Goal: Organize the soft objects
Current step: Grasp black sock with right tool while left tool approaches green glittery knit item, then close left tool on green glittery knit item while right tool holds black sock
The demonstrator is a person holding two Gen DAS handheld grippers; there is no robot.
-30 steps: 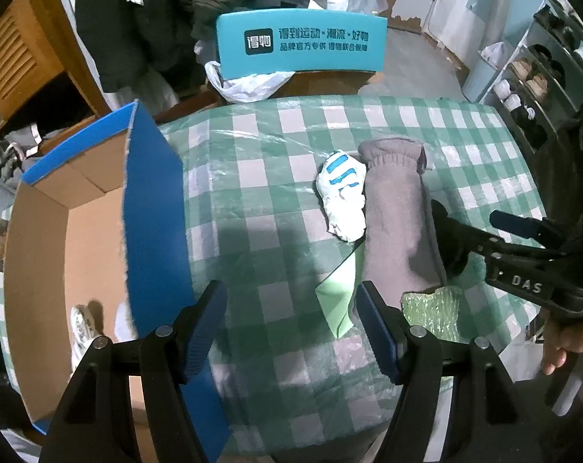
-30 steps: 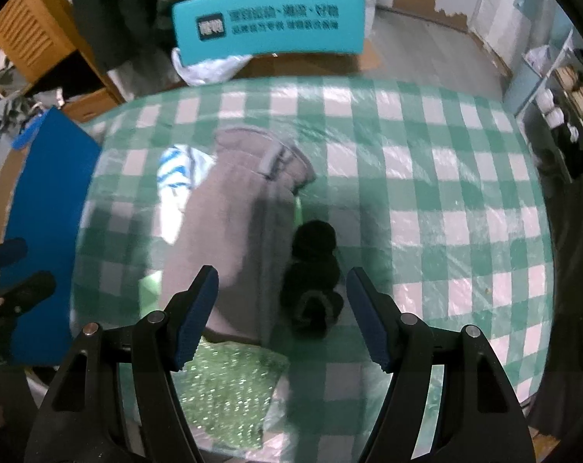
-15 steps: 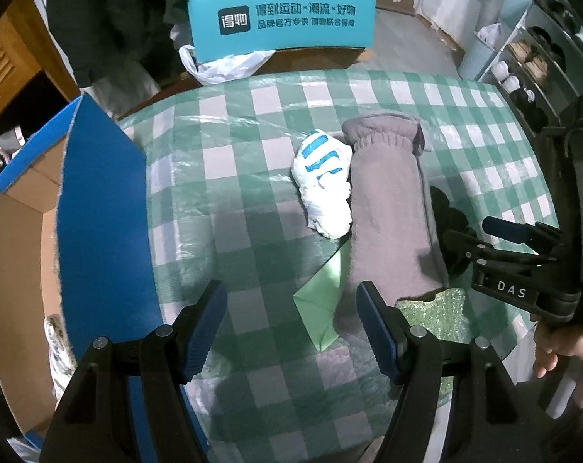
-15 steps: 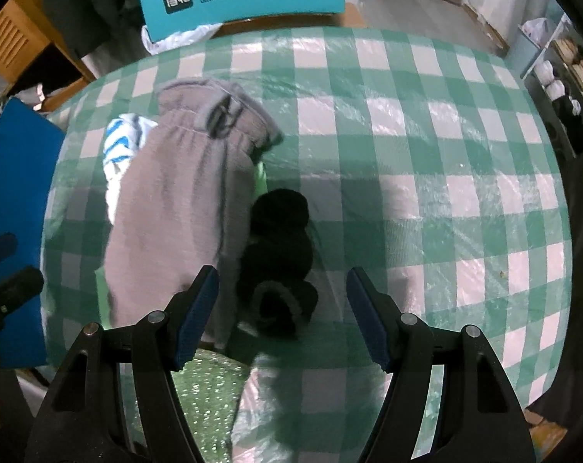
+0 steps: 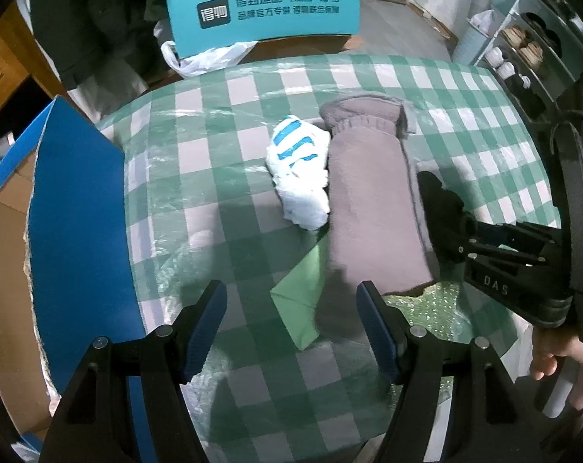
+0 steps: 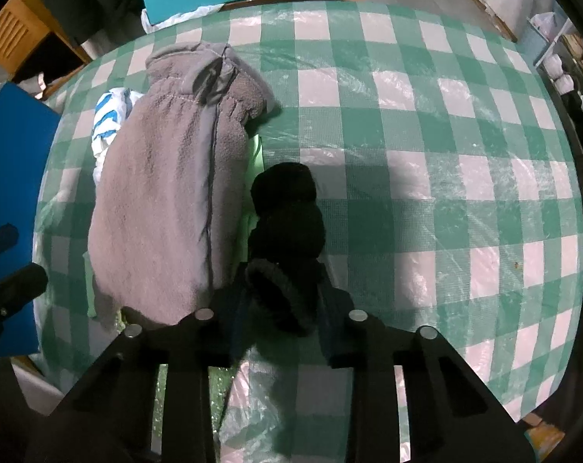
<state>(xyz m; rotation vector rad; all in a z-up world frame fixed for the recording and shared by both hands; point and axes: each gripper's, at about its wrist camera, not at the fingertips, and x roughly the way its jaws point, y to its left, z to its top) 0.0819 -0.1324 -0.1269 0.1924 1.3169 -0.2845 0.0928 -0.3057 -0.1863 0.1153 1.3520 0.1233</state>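
A long grey fleece mitten [image 5: 368, 208] lies on the green checked table [image 5: 229, 177]. A white bundle with blue stripes [image 5: 299, 169] rests against its left side. A black fuzzy glove [image 6: 287, 216] lies along its right side. My right gripper [image 6: 282, 305] points down at the glove's near cuff. Its jaws are closing, with the cuff between them and the pads against the fleece. My left gripper [image 5: 289, 293] hangs open over a green paper sheet [image 5: 301, 289] and the mitten's near end, holding nothing.
A blue-sided cardboard box [image 5: 79, 212] stands open at the table's left edge. Green bubble wrap [image 5: 426, 308] lies under the mitten's near end. A teal chair back [image 5: 264, 11] and a white plastic bag [image 5: 206, 58] are behind the table. A shelf unit [image 5: 523, 46] stands at the far right.
Both grippers have come down closer to the table. The right jaws, wide apart before, have drawn in around the black glove's cuff. The left jaws stay the same.
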